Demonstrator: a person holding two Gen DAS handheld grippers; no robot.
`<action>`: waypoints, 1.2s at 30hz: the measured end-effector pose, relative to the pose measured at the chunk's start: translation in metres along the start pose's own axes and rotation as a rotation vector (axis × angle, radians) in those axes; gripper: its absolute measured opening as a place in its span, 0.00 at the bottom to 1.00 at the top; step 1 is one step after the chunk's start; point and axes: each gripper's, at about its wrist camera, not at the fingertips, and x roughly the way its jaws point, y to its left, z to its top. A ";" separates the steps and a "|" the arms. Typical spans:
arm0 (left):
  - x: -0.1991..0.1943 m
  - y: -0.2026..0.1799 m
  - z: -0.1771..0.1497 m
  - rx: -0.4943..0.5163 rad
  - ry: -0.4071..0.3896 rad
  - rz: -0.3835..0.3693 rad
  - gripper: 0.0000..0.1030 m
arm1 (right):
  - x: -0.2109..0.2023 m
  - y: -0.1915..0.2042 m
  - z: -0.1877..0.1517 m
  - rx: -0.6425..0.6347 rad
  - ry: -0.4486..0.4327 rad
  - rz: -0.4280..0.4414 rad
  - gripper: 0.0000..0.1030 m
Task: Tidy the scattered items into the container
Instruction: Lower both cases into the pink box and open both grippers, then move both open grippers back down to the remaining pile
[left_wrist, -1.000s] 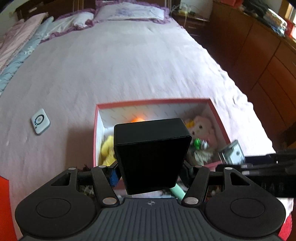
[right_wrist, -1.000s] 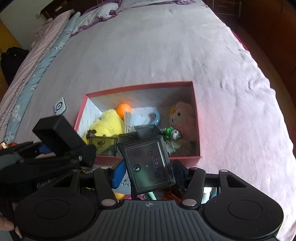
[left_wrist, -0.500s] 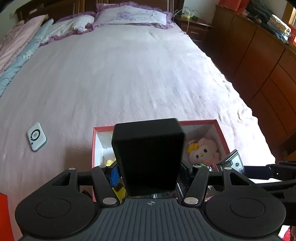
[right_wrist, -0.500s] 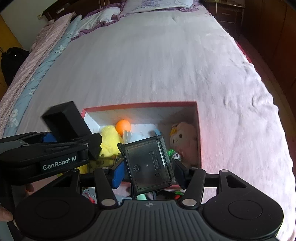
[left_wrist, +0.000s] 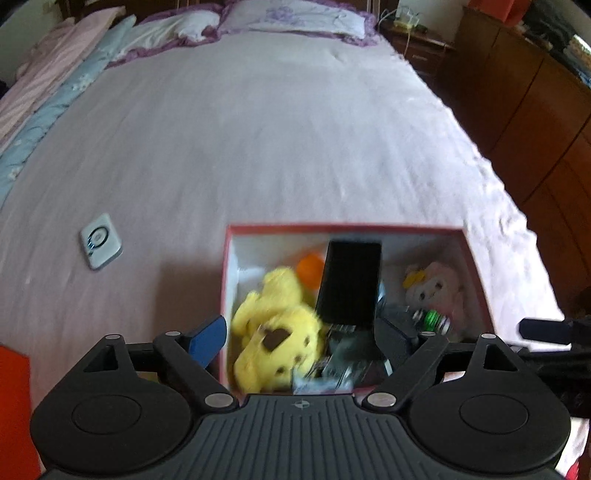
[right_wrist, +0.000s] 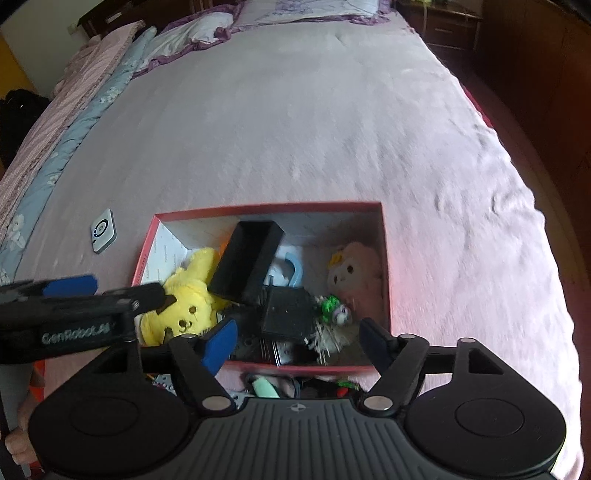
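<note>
A red-rimmed box (left_wrist: 343, 228) (right_wrist: 266, 208) lies on the bed with toys inside. My left gripper (left_wrist: 301, 341) hovers over its near left part. Its jaws are opening, and the black box (left_wrist: 351, 280) (right_wrist: 247, 262) sits free of them, tilted against the yellow plush (left_wrist: 277, 332) (right_wrist: 188, 295). My right gripper (right_wrist: 299, 339) is over the near edge, jaws also opening. The dark translucent case (right_wrist: 288, 314) lies loose in the box below it. In the right wrist view the left gripper (right_wrist: 70, 306) reaches in from the left.
Also in the box are a pink plush (right_wrist: 354, 273), an orange ball (left_wrist: 310, 269), a green toy (right_wrist: 332, 306) and a blue-and-white item (right_wrist: 288, 266). A small white device (left_wrist: 99, 242) lies on the bedsheet to the box's left. Wooden cabinets (left_wrist: 535, 110) line the right side.
Both grippers opened wide. The black box left the left jaws and the dark case left the right jaws; both now rest inside the red box.
</note>
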 end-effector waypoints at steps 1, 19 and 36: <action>-0.002 0.002 -0.006 -0.002 0.010 0.007 0.86 | -0.001 -0.002 -0.005 0.010 0.006 -0.003 0.75; -0.036 0.017 -0.101 0.038 0.144 0.053 0.91 | -0.025 -0.019 -0.115 0.078 0.192 -0.034 0.79; -0.030 0.035 -0.193 0.024 0.220 0.056 0.93 | -0.017 -0.005 -0.190 0.051 0.295 -0.045 0.79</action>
